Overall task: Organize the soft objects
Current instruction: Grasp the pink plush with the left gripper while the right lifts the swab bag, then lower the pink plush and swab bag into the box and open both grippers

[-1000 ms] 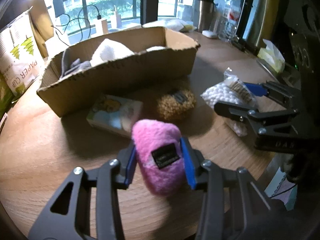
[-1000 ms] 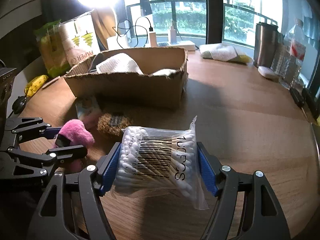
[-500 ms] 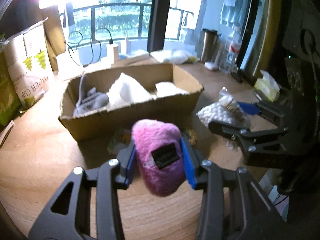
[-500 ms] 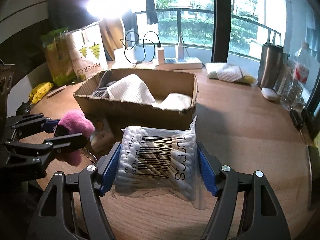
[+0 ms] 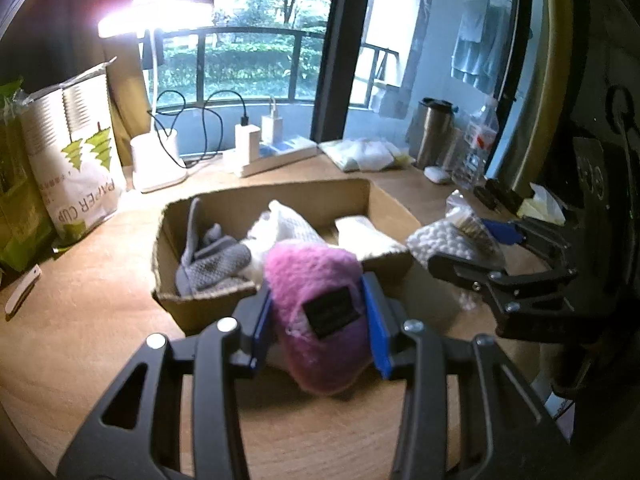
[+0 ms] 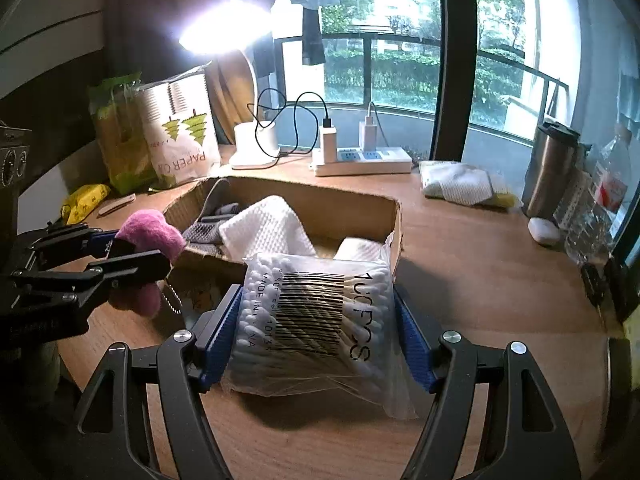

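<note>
My left gripper (image 5: 316, 320) is shut on a pink plush toy (image 5: 316, 304) and holds it in the air just in front of the cardboard box (image 5: 384, 200). The toy also shows in the right wrist view (image 6: 150, 236). My right gripper (image 6: 316, 320) is shut on a clear bag of cotton swabs (image 6: 316, 312), held above the table near the box's right front corner (image 6: 396, 232). The box holds a grey cloth (image 5: 212, 260), a white towel (image 6: 266, 232) and a white pad (image 5: 364, 232).
A paper-cup bag (image 6: 176, 136), a green bag (image 6: 116, 132), a white lamp base (image 6: 256, 148) and a power strip (image 6: 362, 160) stand behind the box. A folded cloth (image 6: 460, 184), a steel tumbler (image 6: 550, 172) and bottles (image 6: 600, 204) are at the right.
Both grippers have risen with their loads and moved toward the box. The items on the table in front of the box have dropped out of the left wrist view.
</note>
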Tool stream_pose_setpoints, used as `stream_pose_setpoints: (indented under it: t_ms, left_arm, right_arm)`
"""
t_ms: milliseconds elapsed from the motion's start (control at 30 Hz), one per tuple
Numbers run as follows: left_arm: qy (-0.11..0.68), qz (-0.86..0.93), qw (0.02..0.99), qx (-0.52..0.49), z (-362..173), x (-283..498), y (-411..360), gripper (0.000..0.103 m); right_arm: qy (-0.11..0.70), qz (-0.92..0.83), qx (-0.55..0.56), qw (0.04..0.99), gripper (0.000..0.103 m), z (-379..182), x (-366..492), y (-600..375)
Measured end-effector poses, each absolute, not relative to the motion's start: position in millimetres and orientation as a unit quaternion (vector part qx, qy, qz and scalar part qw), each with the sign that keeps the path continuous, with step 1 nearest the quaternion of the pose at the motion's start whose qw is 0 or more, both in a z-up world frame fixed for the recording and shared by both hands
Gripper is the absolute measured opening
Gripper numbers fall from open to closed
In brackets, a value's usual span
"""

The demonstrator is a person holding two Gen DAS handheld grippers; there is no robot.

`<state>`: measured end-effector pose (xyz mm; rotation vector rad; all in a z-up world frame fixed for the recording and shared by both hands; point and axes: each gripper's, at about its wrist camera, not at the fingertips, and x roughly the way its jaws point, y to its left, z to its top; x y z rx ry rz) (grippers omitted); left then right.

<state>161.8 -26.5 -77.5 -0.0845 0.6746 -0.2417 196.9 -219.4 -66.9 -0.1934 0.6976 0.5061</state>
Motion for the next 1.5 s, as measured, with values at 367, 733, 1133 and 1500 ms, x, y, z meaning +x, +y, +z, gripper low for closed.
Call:
stream_pose_setpoints:
  t_ms: [367,733,1133,1500]
  left_arm:
    - [0.321,-0.113,0.939,-0.049,-73,189,-20,0.042]
    - [0.328,-0.116,0.936,-0.055,-80,220,-29,0.042]
    - [0.35,-0.121,0.927,-0.065,-101,256,-40,0.042]
    - [0.374,-0.124,0.916,-0.072,-116,271,-42,0.053]
  right_arm:
    - [0.335,0.249,-0.088,0.905,0.075,-63,226,-220]
    - [0.344,0.257,-0.078,0.9,0.075,-68,256,-220]
    - [0.349,0.266,-0.06,0.896,0.075,-77,291,-216]
    - [0.357,0.259,-0.049,0.896,0.075,-88,309,-212]
